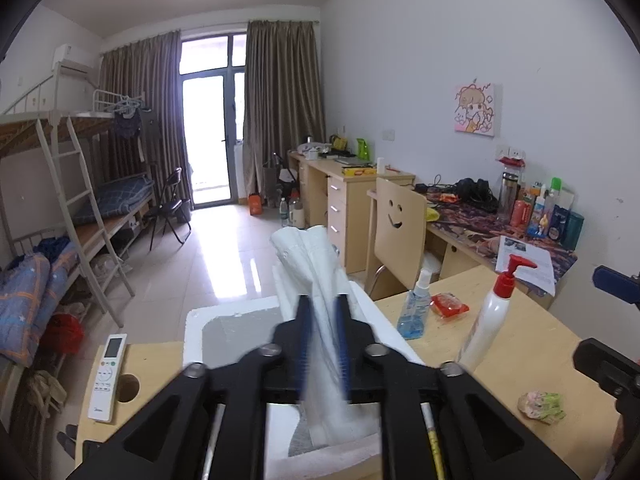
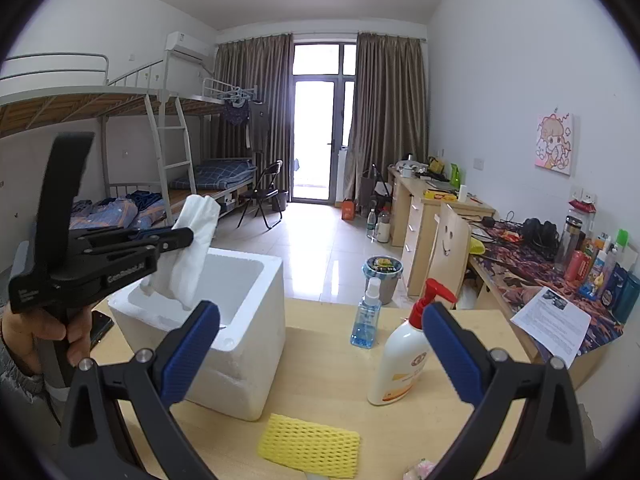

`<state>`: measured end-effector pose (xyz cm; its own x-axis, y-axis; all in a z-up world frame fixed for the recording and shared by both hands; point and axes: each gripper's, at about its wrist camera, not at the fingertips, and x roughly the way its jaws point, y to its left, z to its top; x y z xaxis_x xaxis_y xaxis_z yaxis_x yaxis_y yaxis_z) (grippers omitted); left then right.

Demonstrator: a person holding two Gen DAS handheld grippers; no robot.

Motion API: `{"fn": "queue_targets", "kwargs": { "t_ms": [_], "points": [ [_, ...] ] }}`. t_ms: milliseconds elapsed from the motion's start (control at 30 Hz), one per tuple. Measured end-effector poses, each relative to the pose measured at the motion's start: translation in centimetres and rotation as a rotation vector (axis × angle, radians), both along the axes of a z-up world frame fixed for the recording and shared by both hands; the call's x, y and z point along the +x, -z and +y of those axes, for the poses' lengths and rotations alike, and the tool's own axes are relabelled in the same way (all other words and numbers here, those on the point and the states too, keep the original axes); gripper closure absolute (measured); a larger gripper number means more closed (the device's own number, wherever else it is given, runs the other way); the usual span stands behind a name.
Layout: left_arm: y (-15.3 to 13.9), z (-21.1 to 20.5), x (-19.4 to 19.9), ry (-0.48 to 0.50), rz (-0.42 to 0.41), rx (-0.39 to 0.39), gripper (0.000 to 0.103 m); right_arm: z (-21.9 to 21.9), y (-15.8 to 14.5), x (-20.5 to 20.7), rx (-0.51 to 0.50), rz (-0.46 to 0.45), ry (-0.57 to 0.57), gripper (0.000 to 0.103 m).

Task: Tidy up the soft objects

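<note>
My left gripper (image 1: pixel 323 312) is shut on a white cloth (image 1: pixel 320 272) and holds it above the open white foam box (image 1: pixel 196 328). In the right wrist view the left gripper (image 2: pixel 188 238) holds the white cloth (image 2: pixel 192 248) over the foam box (image 2: pixel 256 344), with the cloth's lower end hanging into it. My right gripper (image 2: pixel 320 344) is open and empty above the wooden table (image 2: pixel 328 392). A yellow foam net (image 2: pixel 308 442) lies on the table just before it. A small pink and green soft lump (image 1: pixel 542 406) lies on the table at the right.
A white lotion pump bottle (image 2: pixel 404 356) and a blue spray bottle (image 2: pixel 366 316) stand right of the box. A red packet (image 1: pixel 449 305) lies by the spray bottle. A white remote (image 1: pixel 107 376) lies left of the box. Desks, a chair and bunk beds stand beyond.
</note>
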<state>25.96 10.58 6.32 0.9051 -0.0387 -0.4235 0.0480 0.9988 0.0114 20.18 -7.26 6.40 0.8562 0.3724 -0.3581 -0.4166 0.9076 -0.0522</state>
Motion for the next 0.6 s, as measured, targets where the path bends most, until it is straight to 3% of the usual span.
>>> {"fn": "queue_targets", "kwargs": {
  "t_ms": [33, 67, 100, 267, 600],
  "points": [
    [0.0, 0.1, 0.0, -0.006, -0.002, 0.001, 0.057, -0.1, 0.0, 0.0, 0.001, 0.0, 0.001, 0.0],
    [-0.1, 0.2, -0.1, -0.016, -0.011, -0.001, 0.033, -0.1, 0.0, 0.0, 0.003, 0.001, 0.0, 0.0],
    [-0.3, 0.2, -0.2, -0.026, -0.023, -0.003, 0.019, -0.1, 0.0, 0.0, 0.004, 0.001, 0.0, 0.001],
    [-0.8, 0.0, -1.1, -0.042, -0.053, 0.004, 0.002, -0.2, 0.1, -0.1, 0.006, 0.002, 0.001, 0.0],
    [-2.5, -0.8, -4.7, -0.051, -0.106, 0.015, 0.001, -0.4, -0.5, -1.4, 0.017, -0.015, -0.014, 0.0]
  ]
}}
